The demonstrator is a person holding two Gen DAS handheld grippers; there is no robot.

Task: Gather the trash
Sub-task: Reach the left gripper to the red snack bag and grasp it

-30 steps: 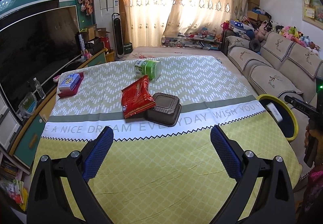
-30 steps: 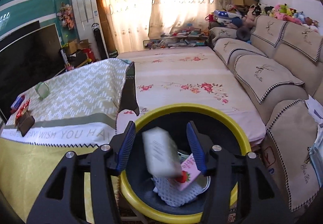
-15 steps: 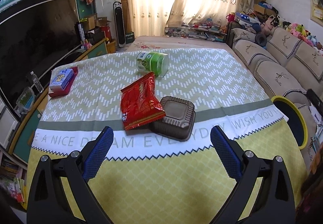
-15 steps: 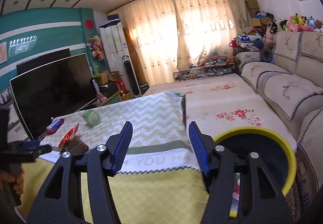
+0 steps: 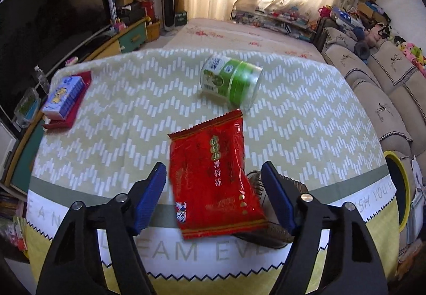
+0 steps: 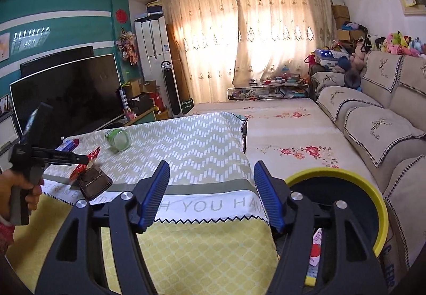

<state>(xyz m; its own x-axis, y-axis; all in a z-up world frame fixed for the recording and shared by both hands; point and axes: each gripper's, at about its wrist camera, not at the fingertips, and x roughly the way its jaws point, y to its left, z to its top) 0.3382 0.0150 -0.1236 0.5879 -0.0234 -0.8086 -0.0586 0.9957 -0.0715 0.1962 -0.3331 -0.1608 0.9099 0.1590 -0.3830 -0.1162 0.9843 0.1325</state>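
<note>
A: Left wrist view first — what is in hand?

B: The left gripper (image 5: pixel 213 196) is tilted down over the red snack bag (image 5: pixel 213 177), which lies on the table (image 5: pixel 119 119) partly over a dark brown container (image 5: pixel 266 233). Its jaws are closing, the bag between the blue pads (image 5: pixel 149 199), though neither pad presses on it yet. So the step looks like the grab of the next piece of trash.

A: Anything else left on the table?

B: A green can (image 5: pixel 229 82) on its side beyond the bag, and a blue box (image 5: pixel 64 98) on a red packet near the far left edge.

A: And the right wrist view?

B: The right gripper (image 6: pixel 210 193) holds nothing; its jaws are opening, only the tablecloth showing between them. The yellow-rimmed bin (image 6: pixel 372 196) stands just beside the table's right end, with some packaging already inside. The left gripper shows at the left, held in a hand (image 6: pixel 18 188) over the bag.

A: The next move?

B: I would say the pinch must catch the thin, slippery bag alone — not the container under it — then carry it across to the bin
</note>
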